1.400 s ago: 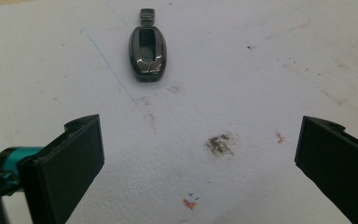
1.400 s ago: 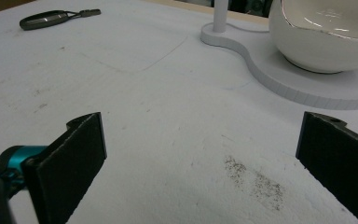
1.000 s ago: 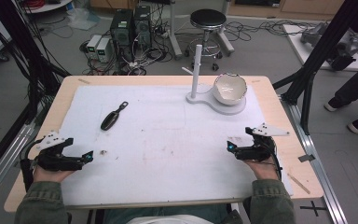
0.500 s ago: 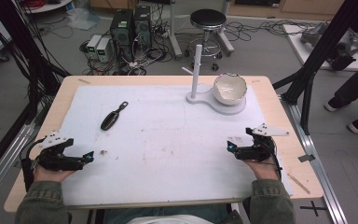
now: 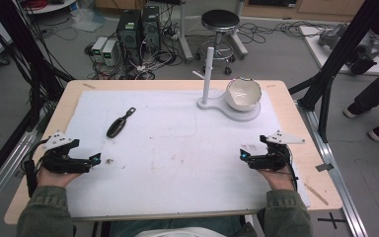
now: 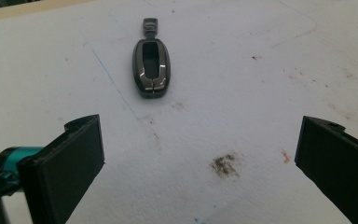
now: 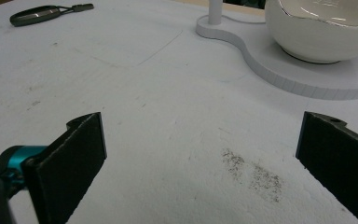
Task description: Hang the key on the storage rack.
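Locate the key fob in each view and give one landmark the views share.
High view: key fob lies left of centre on the white mat, ahead of the left gripper.
Left gripper view: key fob upper middle, ahead of the open jaws.
Right gripper view: key fob top left corner, far off.
Shared landmark: the white mat, with the key fob lying on it.

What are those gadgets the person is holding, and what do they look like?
Two hand-held grippers: the left gripper and right gripper are black, each with a grey three-cornered plate on top, teal accents, flat black jaws and a trailing black cable. The person wears olive-green sleeves.
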